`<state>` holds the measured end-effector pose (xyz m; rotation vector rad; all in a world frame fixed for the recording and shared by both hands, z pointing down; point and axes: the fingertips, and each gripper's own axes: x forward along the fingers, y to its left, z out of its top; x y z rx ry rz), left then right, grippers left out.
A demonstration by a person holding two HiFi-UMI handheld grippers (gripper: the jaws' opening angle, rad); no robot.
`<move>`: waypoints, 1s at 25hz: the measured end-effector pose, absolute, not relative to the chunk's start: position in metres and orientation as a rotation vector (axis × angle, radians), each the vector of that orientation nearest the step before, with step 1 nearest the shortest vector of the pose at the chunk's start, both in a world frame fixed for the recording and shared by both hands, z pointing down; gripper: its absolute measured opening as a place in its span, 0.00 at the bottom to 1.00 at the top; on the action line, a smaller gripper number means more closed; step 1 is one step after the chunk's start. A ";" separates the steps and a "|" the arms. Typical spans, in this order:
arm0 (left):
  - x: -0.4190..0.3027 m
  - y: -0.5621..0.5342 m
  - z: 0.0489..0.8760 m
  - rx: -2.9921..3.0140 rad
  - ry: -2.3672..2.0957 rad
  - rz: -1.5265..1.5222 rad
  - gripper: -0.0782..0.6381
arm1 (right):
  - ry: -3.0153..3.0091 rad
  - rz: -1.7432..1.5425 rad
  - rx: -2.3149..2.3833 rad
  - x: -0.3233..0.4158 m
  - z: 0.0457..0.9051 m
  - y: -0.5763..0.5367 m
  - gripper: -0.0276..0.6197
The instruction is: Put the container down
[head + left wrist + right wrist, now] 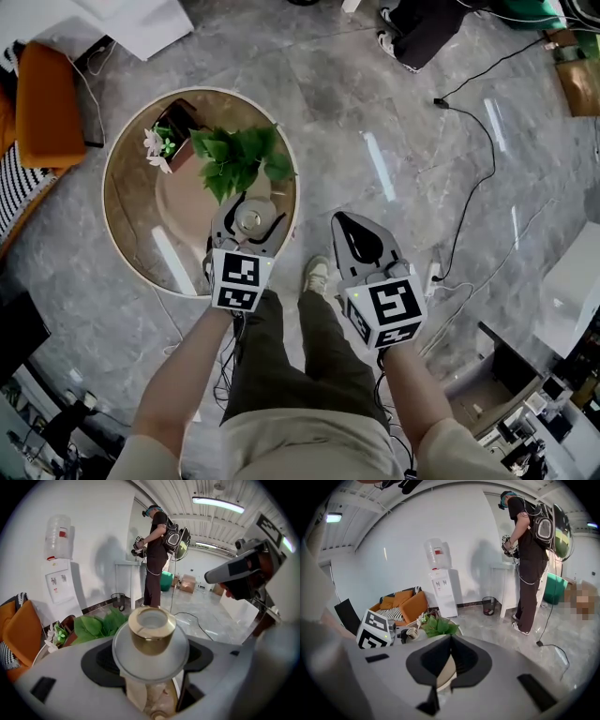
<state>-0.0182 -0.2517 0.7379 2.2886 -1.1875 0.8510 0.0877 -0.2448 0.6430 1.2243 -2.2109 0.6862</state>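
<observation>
My left gripper (248, 217) is shut on a small clear container with a gold collar (151, 631), held upright between the jaws. From the head view the container (248, 220) hangs over the near right part of the round wooden table (127, 211). My right gripper (353, 236) is shut with nothing between its jaws, out over the floor to the right of the table. In the right gripper view the left gripper with the container (410, 633) shows at the left.
On the table stand a leafy green plant (236, 159) and a small pot with white flowers (164, 142). An orange sofa (42, 103) lies at the left. Cables (473, 150) cross the grey floor. Another person (529, 550) stands by a white counter.
</observation>
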 end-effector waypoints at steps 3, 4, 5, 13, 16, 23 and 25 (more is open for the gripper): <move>-0.014 -0.250 0.772 2.286 -1.158 0.870 0.58 | -2.185 0.710 1.210 0.091 0.670 -0.240 0.04; -0.013 -0.249 0.784 2.278 -1.151 0.875 0.58 | -2.178 0.715 1.200 0.090 0.679 -0.238 0.04; -0.012 -0.248 0.796 2.268 -1.146 0.880 0.58 | -2.174 0.719 1.190 0.090 0.687 -0.236 0.04; -0.011 -0.239 0.869 2.240 -1.128 0.968 0.58 | -2.164 0.729 1.118 0.079 0.740 -0.227 0.04; -0.010 -0.234 0.887 2.238 -1.119 1.001 0.58 | -2.171 0.733 1.096 0.071 0.752 -0.226 0.04; -0.006 -0.229 0.912 2.257 -1.088 1.049 0.58 | -2.177 0.798 1.070 0.059 0.770 -0.219 0.04; -0.006 -0.230 0.913 2.281 -1.092 1.061 0.58 | -2.174 0.815 1.071 0.056 0.772 -0.216 0.04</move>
